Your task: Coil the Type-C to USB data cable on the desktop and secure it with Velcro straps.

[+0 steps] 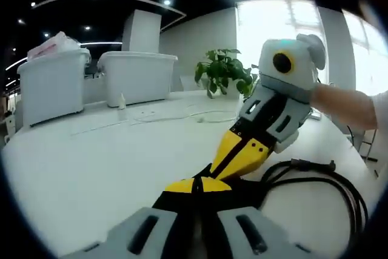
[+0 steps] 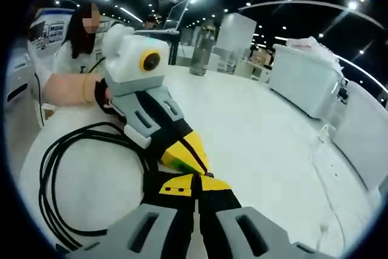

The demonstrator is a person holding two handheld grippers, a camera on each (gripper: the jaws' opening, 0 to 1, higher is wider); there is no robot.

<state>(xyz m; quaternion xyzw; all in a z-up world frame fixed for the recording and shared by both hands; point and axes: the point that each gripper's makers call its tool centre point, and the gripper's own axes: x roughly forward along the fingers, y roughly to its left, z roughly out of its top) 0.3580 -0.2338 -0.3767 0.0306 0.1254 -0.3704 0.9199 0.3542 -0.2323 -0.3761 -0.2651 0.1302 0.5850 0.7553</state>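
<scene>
A: Cable (image 2: 54, 174) status?
B: Lies looped in several turns on the white desktop (image 2: 260, 131); no strap seen fastened.
A: Tools?
B: Left gripper (image 2: 195, 165) and right gripper (image 1: 213, 177) meet tip-to-tip, jaws together; what they pinch, cannot tell.

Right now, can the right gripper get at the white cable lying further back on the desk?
Probably not at once. The right gripper is shut tip to tip with the left gripper over the black cable. The white cable lies far off, though bare desk leaves the way free.
</scene>
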